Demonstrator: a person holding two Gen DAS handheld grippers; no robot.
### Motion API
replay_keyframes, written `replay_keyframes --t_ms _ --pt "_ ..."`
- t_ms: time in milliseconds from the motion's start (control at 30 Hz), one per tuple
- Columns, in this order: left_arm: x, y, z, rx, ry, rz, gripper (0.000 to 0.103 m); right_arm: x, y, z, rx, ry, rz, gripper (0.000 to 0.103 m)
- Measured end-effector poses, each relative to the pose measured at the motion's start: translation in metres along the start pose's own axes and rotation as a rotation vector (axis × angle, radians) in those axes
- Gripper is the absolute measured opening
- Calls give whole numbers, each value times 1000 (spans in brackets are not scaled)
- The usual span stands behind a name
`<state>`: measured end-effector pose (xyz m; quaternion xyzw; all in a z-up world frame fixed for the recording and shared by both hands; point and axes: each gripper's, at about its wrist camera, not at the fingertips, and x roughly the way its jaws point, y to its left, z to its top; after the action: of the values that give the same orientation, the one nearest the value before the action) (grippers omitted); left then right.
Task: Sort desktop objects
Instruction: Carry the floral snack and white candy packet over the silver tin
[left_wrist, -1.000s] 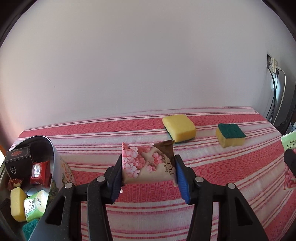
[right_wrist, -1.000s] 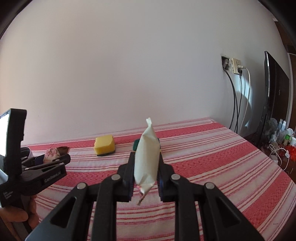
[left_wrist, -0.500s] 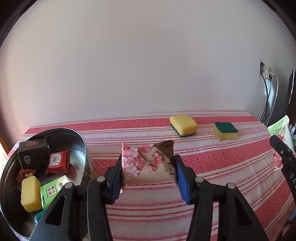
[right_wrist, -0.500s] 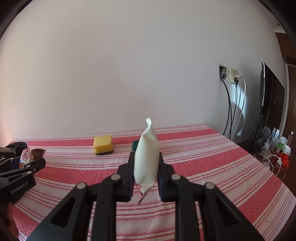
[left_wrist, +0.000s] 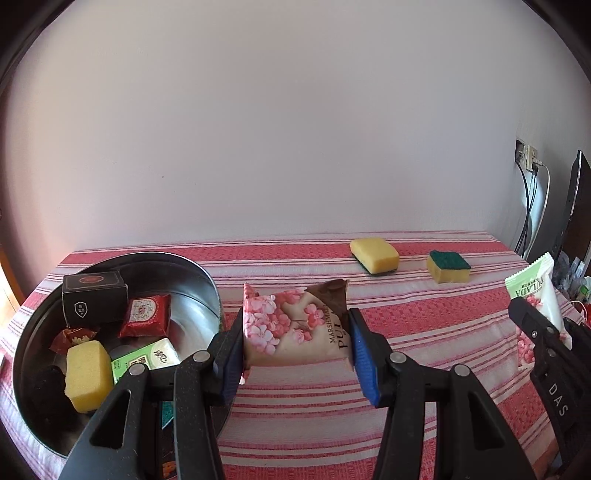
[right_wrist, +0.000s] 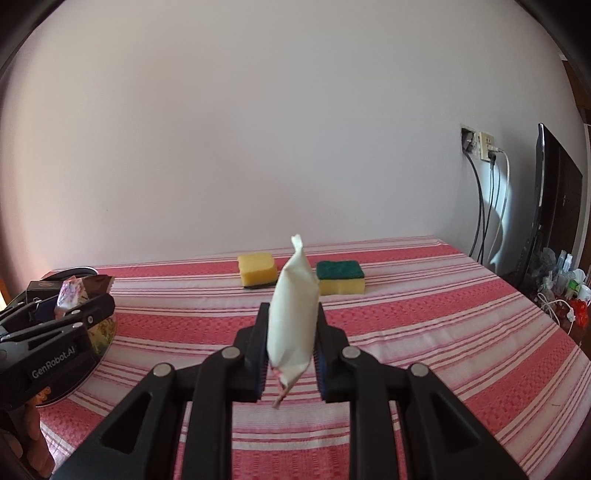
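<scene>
The pink cherry-blossom snack packet with a brown corner (left_wrist: 295, 332) sits crosswise between the blue-padded jaws of the left gripper (left_wrist: 296, 350), which are clenched on its two ends and hold it off the red-and-white striped counter (left_wrist: 424, 325). Just left of those jaws and a little below them is the round metal tin (left_wrist: 207, 280), already holding a black carton (left_wrist: 94, 301), a red foil packet (left_wrist: 147, 315), a green-and-white packet (left_wrist: 147, 360) and a yellow sponge (left_wrist: 86, 374). The step in hand looks like carrying the pink packet to the tin; the next move calls for bringing the jaws leftward over the rim, then releasing once the packet is clear above the contents. To the right of the left jaws, the right gripper (right_wrist: 290, 354) is clamped on the white-backed, green-topped snack packet (right_wrist: 293, 314), held upright and edge-on to its own camera, so it probably follows to the same tin. Beyond both sets of jaws, near the wall, a yellow sponge lying scourer-down (left_wrist: 375, 254) and a yellow sponge with its green scourer up (left_wrist: 448, 266) rest apart on the counter, not yet sorted. Legible writing: "MARSHMA…" and "PUL…" on the pink packet, "PULADA" on the green one (left_wrist: 533, 306), "GenRobot.AI" on the left gripper's side (right_wrist: 53, 363), and "DAS" on the right gripper's body. The tin's labels are too small to read.
</scene>
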<state>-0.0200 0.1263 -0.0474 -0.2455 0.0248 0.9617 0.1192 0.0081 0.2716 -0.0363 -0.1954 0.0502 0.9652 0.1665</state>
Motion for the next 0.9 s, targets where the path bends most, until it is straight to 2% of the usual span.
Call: replay_keyframes --t_ms 433,767,900 --pt "-39 53 9 -38 -82 43 53 -1 66 8 -17 26 163 20" --pt "-43 123 19 -91 -91 174 53 -3 142 20 -72 -18 291 20" --pt "-35 148 21 -95 -66 240 54 4 169 27 -60 -26 343 20"
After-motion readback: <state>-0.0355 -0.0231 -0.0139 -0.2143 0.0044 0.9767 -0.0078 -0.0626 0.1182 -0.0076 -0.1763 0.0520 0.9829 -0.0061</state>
